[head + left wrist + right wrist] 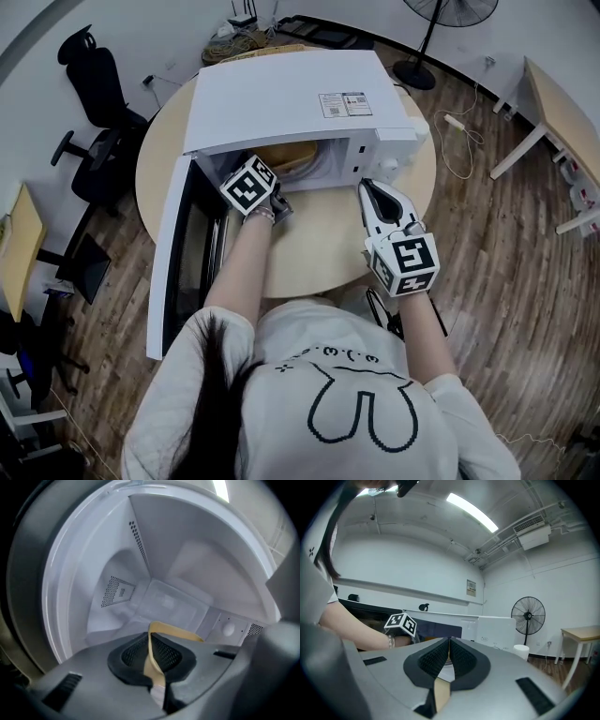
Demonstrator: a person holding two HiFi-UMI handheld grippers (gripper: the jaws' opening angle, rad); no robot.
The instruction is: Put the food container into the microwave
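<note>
Forearm [239, 258] outstretched, left gripper [151, 641] holding container [177, 631] inside microwave [291, 94].

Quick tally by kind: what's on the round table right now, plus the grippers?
Microwave: 1
Container: 1
Grippers: 2, the left gripper and the right gripper
Total: 4

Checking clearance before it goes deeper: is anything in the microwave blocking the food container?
Nothing visible does. The door stands open, and the cavity ahead of the food container, gripped at its rim by the left tool, shows only bare walls.
</note>
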